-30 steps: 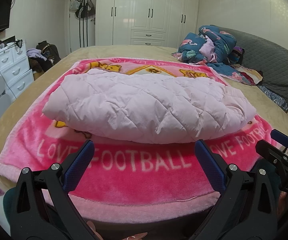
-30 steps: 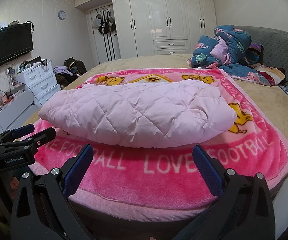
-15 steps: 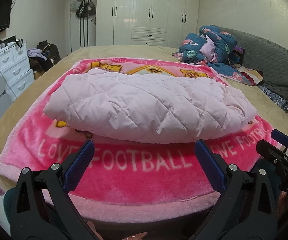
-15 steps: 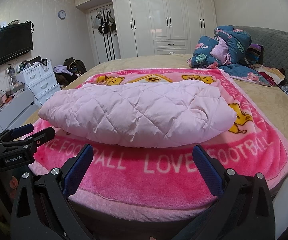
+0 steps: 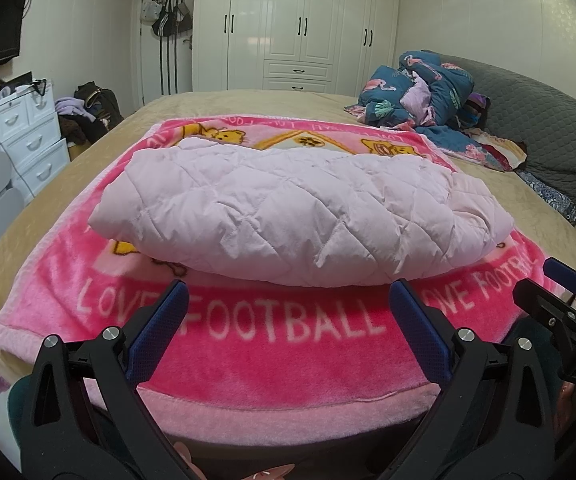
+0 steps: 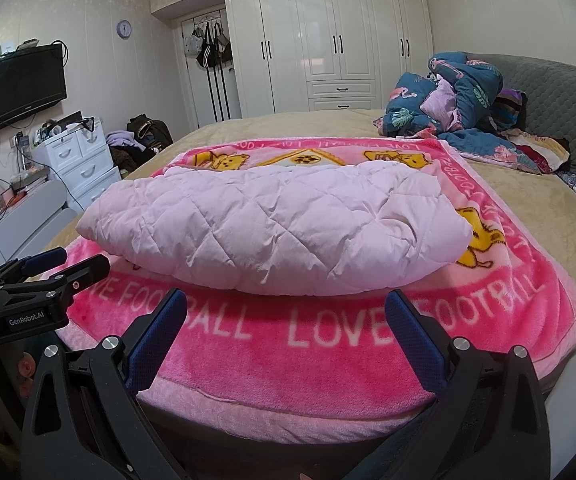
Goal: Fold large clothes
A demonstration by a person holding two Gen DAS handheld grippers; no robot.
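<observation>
on the bed (image 5: 248, 100), a pink blanket (image 5: 288, 344) carries the folded quilted coat (image 5: 299, 216), lying crosswise just ahead of both my grippers, left (image 5: 288, 320) and right (image 6: 286, 320), each spread wide and empty, neither plainly nearer to it.

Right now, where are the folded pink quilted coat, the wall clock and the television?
folded pink quilted coat (image 5: 299, 212): left wrist view, middle of its top surface.
wall clock (image 6: 124, 29): right wrist view, centre of its face.
television (image 6: 22, 86): right wrist view, middle of its dark screen.
</observation>
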